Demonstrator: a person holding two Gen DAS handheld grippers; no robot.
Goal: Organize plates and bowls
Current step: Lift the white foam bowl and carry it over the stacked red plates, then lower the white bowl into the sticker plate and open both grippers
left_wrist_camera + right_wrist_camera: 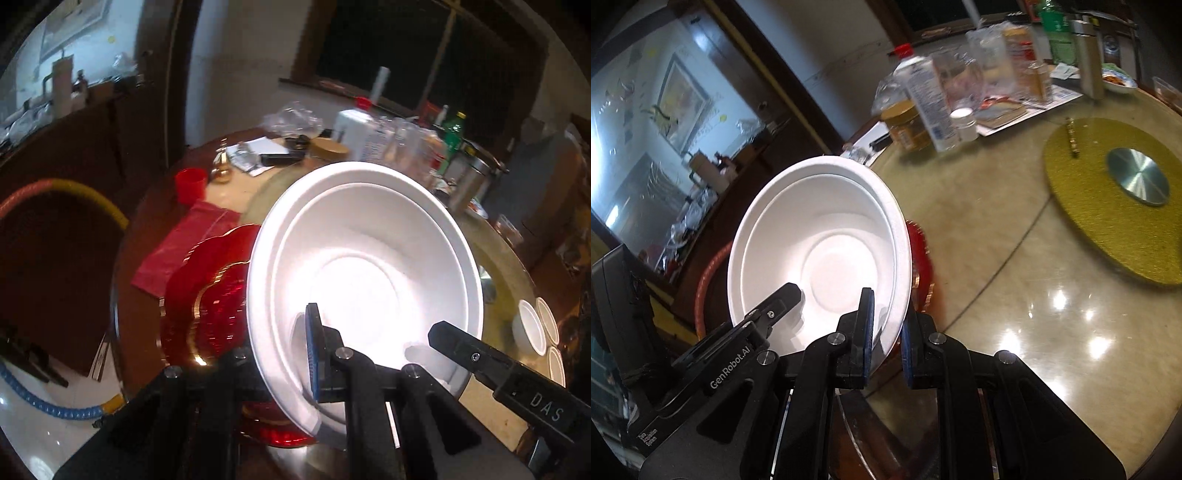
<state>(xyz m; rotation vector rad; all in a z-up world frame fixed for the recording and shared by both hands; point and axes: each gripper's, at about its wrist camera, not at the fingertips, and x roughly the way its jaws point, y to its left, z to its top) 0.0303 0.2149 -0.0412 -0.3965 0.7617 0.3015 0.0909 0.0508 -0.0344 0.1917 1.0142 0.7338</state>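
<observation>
I have both grippers clamped on the white bowl (365, 266): left gripper (280, 354) on its near-left rim, right gripper (884, 332) on its near-right rim. It hangs tilted above the red plate (207, 295). I should level it, keeping equal pressure, before lowering to the surface (1015, 258).

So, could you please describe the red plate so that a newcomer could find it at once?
Start at the round table and find the large white bowl held up by both grippers. The red plate lies just behind it, beside a red napkin. Its scalloped, gold-trimmed rim sets it apart.
</observation>
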